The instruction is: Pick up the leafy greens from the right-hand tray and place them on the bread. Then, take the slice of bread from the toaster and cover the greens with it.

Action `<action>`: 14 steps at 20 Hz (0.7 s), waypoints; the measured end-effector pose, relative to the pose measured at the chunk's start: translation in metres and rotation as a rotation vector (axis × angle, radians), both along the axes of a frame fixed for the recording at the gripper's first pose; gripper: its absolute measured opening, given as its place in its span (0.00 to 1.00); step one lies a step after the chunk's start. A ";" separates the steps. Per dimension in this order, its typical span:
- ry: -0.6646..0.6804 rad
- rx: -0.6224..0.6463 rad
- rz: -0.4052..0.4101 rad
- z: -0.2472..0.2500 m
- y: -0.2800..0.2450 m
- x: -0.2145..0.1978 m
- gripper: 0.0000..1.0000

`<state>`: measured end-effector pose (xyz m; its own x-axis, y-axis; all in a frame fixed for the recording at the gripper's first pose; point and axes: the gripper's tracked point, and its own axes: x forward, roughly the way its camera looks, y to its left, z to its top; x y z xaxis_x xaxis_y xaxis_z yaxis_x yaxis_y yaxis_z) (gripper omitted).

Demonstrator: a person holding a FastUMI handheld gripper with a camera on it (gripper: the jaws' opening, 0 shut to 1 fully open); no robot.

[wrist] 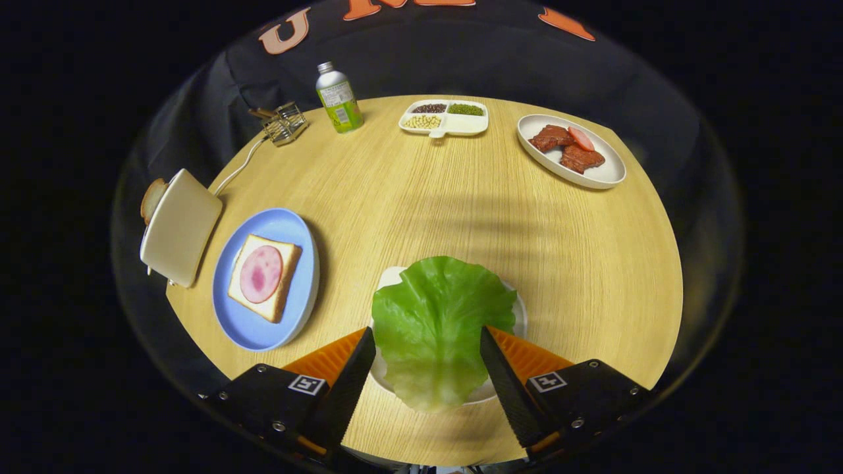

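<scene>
The gripper stands wide open, its fingers flanking the broad green lettuce leaf lying on a small white tray on the round wooden surface. The leaf looks light, limp and thin; pinching one ruffled edge seems safest.

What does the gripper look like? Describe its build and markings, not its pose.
The gripper has two wedge-shaped fingers with ribbed outer faces, each mounted on a black block with small screws and a square black-and-white marker. The fingers stand apart, flanking the lettuce leaf.
</scene>
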<state>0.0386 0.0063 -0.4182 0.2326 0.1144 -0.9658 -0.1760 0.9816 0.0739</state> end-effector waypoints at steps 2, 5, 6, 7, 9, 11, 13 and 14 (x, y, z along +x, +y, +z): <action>0.018 -0.033 0.013 -0.011 -0.004 0.000 0.96; 0.026 -0.071 0.036 -0.020 -0.008 -0.004 0.96; 0.017 -0.075 0.041 -0.026 -0.006 0.002 0.95; 0.018 -0.070 0.041 -0.025 -0.007 0.003 0.94; 0.014 -0.073 0.029 -0.026 -0.010 0.003 0.91; 0.011 -0.077 0.006 -0.025 -0.015 0.004 0.84; 0.008 -0.078 -0.021 -0.026 -0.019 0.006 0.73; 0.001 -0.078 -0.035 -0.026 -0.021 0.007 0.63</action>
<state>0.0455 -0.0145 -0.4444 0.2345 0.0303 -0.9716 -0.1414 0.9899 -0.0033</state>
